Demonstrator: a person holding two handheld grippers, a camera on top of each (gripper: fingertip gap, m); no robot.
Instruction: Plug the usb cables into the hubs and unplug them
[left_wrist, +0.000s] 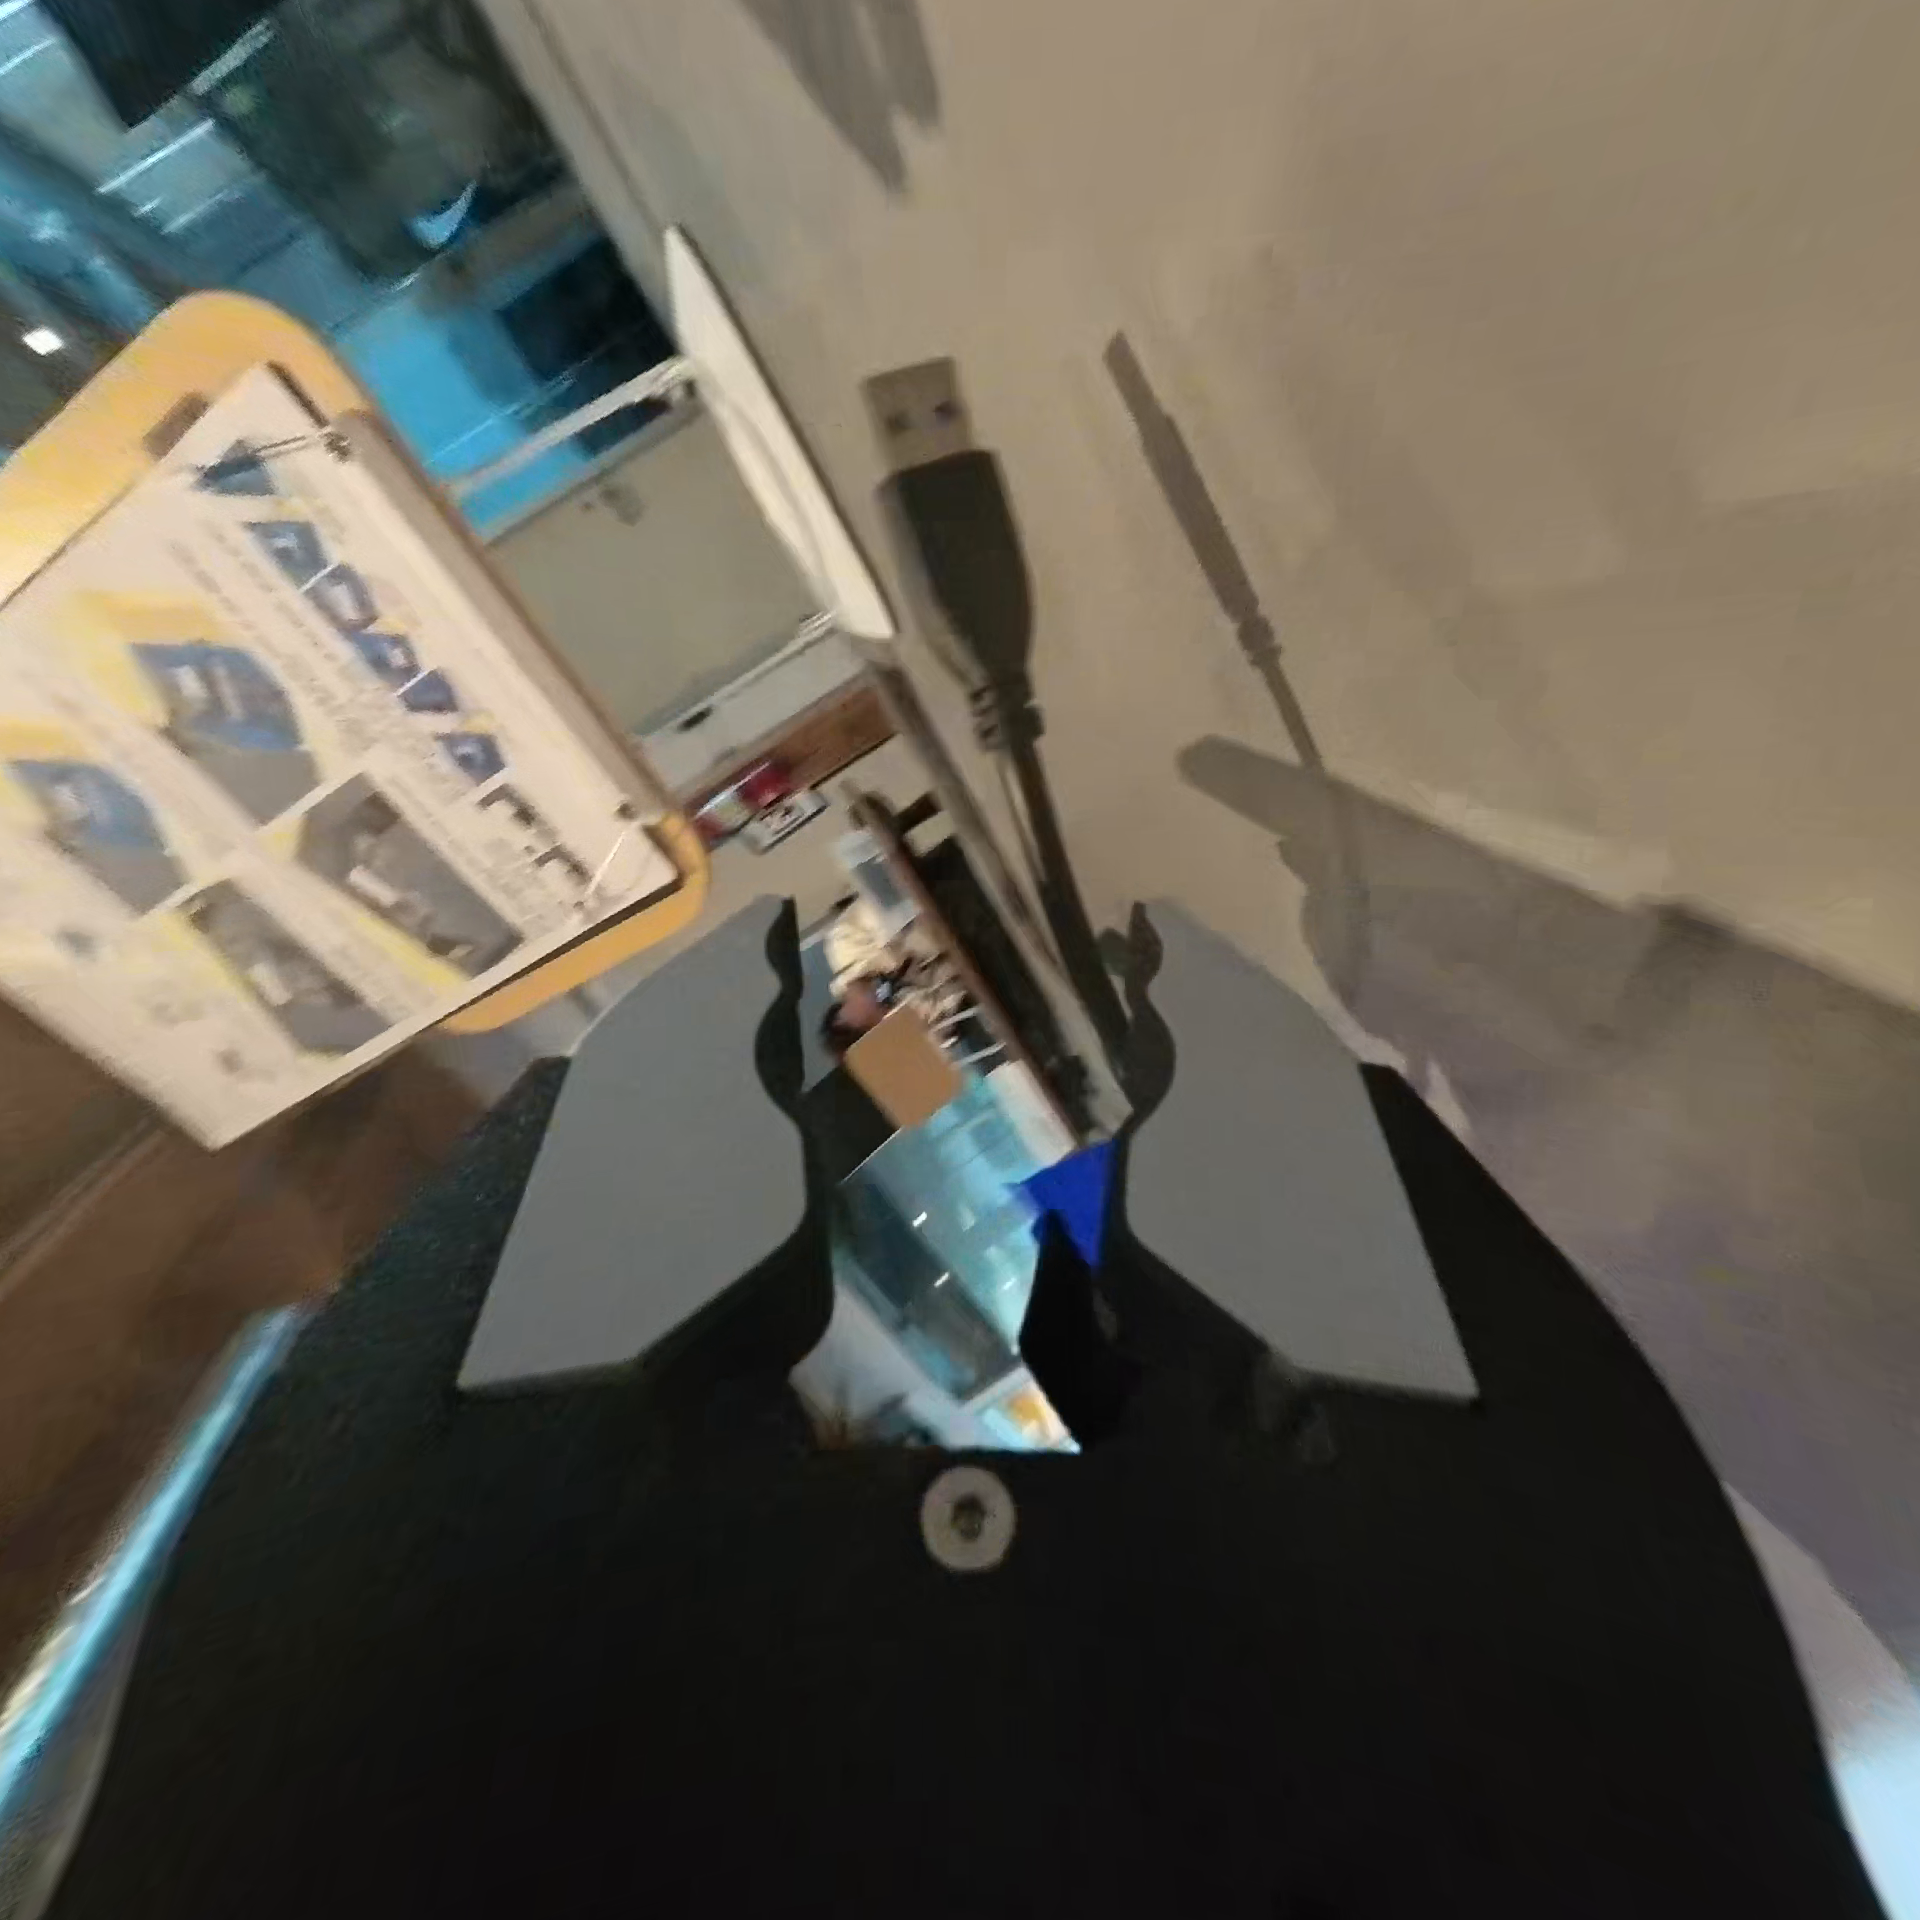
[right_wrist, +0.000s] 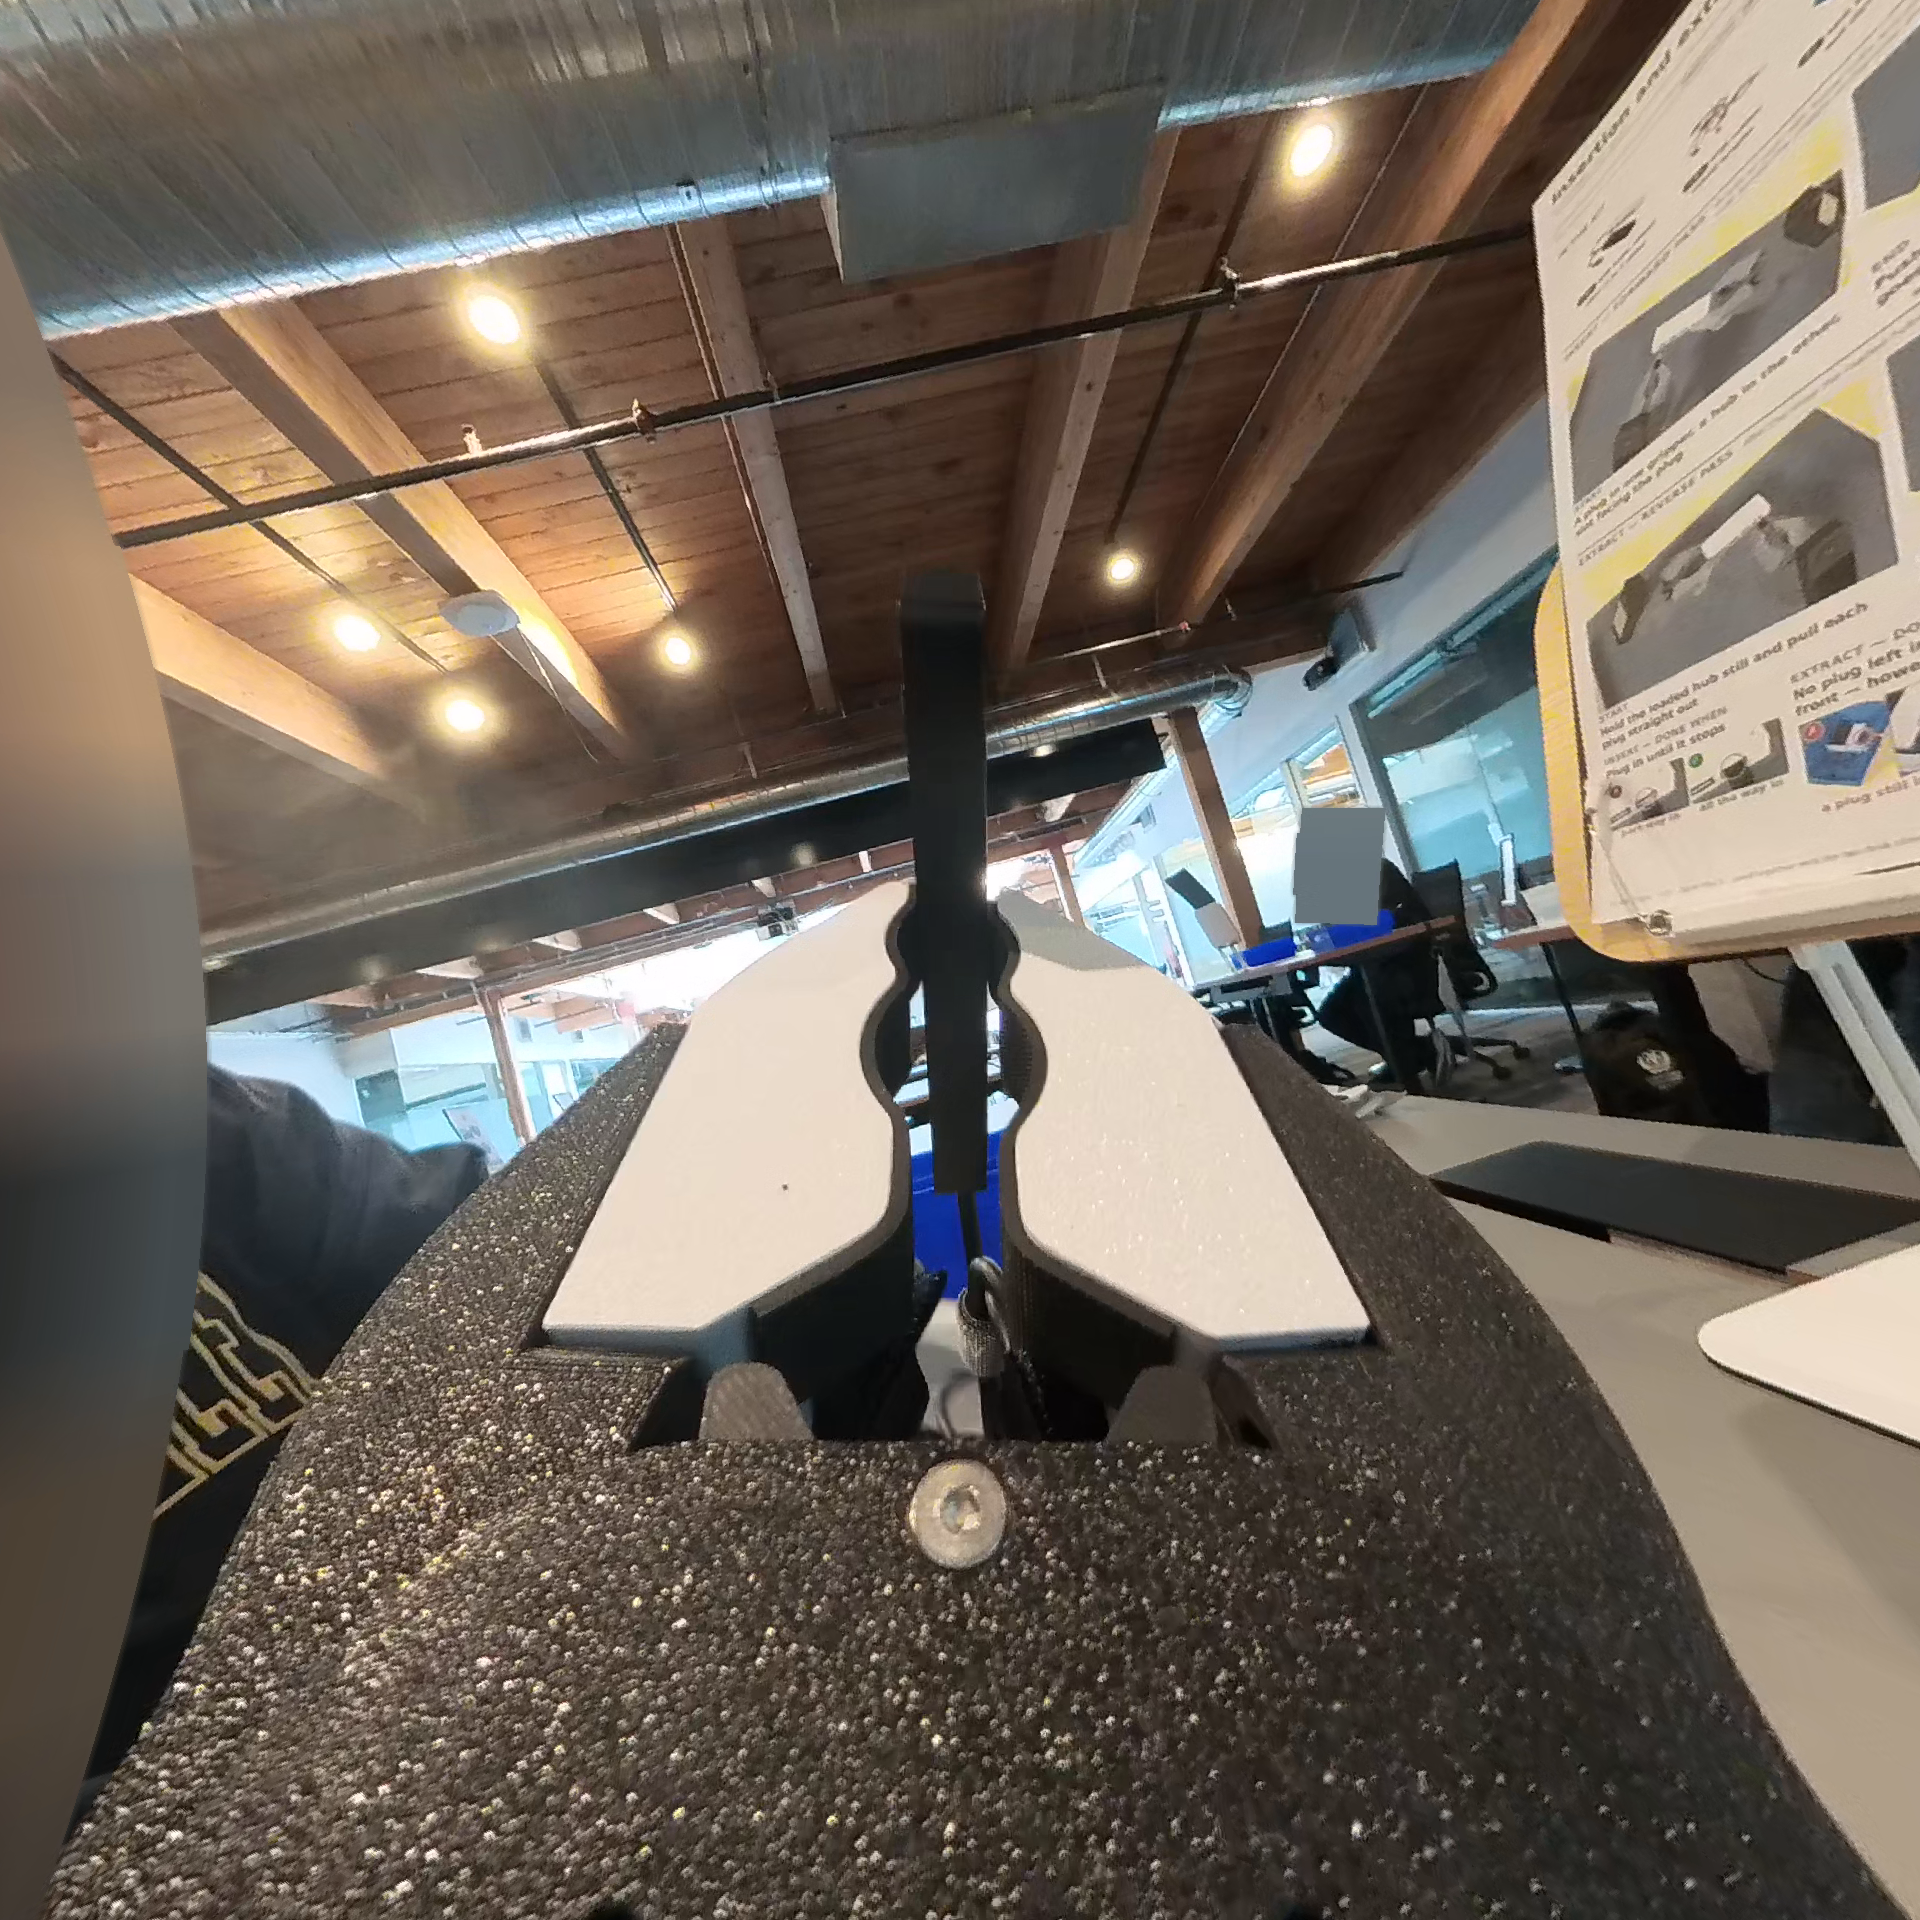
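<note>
In the left wrist view, a black USB cable with a silver plug (left_wrist: 928, 416) sticks out ahead of my left gripper (left_wrist: 961, 925), above the white table (left_wrist: 1507, 364). Its cord runs back along the inner edge of the right finger (left_wrist: 1226, 1143). The jaws stand wide apart with background showing between them. The view is blurred and tilted. In the right wrist view, my right gripper (right_wrist: 951, 914) is shut on a slim black hub (right_wrist: 943, 748), which is held upright and seen edge-on. The hub's thin cord (right_wrist: 971, 1231) drops between the fingers.
An instruction sheet on a wooden board stands beside the table in the left wrist view (left_wrist: 291, 707) and at the right of the right wrist view (right_wrist: 1725, 468). A black pad (right_wrist: 1662, 1195) and a white plate-like base (right_wrist: 1829, 1361) lie on the table. A dark sleeve (right_wrist: 301, 1195) is close on the left.
</note>
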